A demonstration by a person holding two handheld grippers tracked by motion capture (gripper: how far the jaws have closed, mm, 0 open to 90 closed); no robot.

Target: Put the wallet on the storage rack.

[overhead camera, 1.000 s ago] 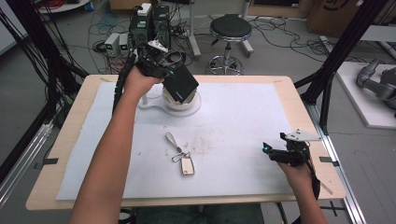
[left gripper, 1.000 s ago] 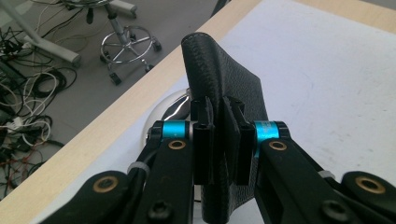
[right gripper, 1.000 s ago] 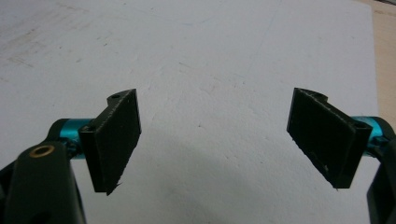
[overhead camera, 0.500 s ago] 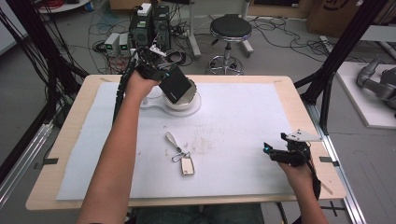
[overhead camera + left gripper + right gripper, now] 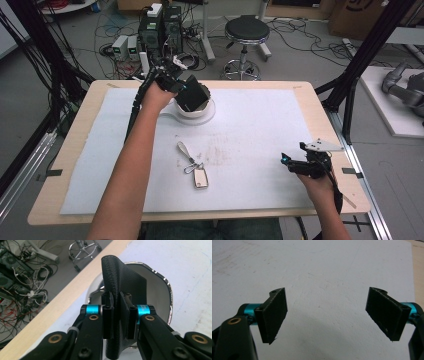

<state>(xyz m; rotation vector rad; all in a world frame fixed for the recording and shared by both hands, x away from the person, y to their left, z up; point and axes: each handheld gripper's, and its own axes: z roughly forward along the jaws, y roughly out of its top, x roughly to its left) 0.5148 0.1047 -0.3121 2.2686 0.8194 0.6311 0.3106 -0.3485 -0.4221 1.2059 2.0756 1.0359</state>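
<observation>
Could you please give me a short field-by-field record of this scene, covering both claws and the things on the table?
left claw: shut on a black wallet, held over the white bowl
right claw: open, nothing between its jaws, above the white mat
keys: lying on the mat mid-table, apart from both claws
bowl: at the far side of the mat, handle toward the left
table: light wood, mat on top

Wallet (image 5: 193,96) over bowl (image 5: 206,111) (keys (image 5: 194,166) nearer).
</observation>
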